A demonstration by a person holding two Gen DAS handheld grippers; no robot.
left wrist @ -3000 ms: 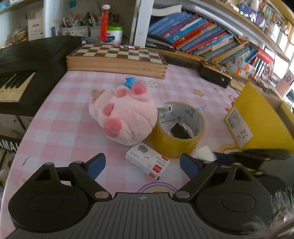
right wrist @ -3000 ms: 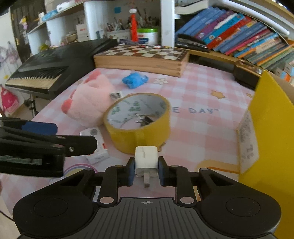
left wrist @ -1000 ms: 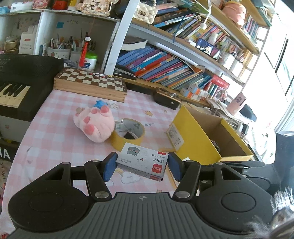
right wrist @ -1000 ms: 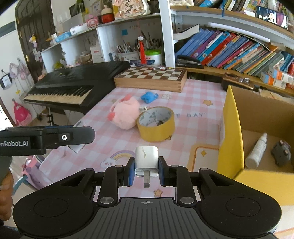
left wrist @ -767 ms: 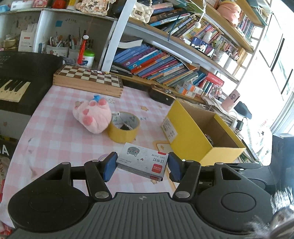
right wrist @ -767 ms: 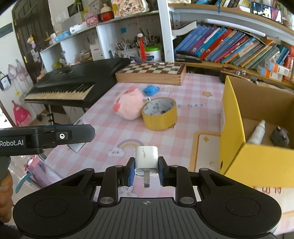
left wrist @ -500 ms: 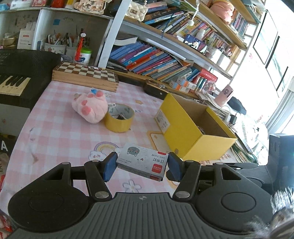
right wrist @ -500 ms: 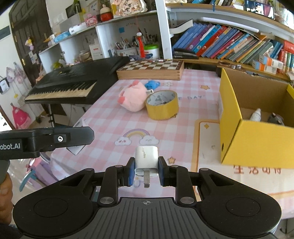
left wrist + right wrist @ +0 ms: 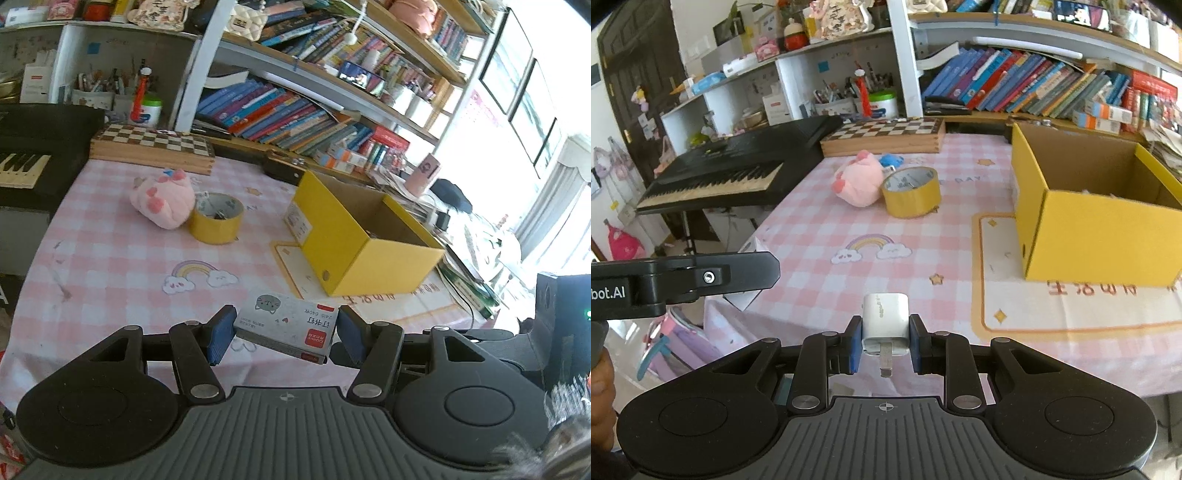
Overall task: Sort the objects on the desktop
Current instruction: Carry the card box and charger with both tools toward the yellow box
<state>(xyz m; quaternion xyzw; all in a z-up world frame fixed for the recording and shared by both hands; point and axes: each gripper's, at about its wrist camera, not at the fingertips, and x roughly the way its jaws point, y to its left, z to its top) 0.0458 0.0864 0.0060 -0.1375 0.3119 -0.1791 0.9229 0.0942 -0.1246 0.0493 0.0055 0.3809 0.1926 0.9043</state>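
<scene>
My left gripper (image 9: 284, 334) is shut on a small white staple box (image 9: 286, 329) with a cat drawing and a red label, held above the near edge of the pink checked table. A white charger plug (image 9: 885, 323) sits clamped in my right gripper (image 9: 885, 341), prong toward the camera. The open yellow cardboard box (image 9: 364, 240) (image 9: 1097, 229) stands on the table's right side. A pink plush toy (image 9: 162, 197) (image 9: 858, 182) and a yellow tape roll (image 9: 217, 221) (image 9: 911, 192) lie side by side further back. The left gripper's body (image 9: 683, 282) juts in at the left of the right wrist view.
A wooden chessboard (image 9: 151, 147) lies at the table's far edge, below shelves of books. A black keyboard (image 9: 735, 173) stands left of the table. A small blue object (image 9: 891, 160) lies behind the plush. A hand (image 9: 602, 380) shows at the lower left.
Both grippers have drawn back from the table with their loads, so the plush, tape roll and yellow box look smaller and farther away. Neither grip has changed over the last second.
</scene>
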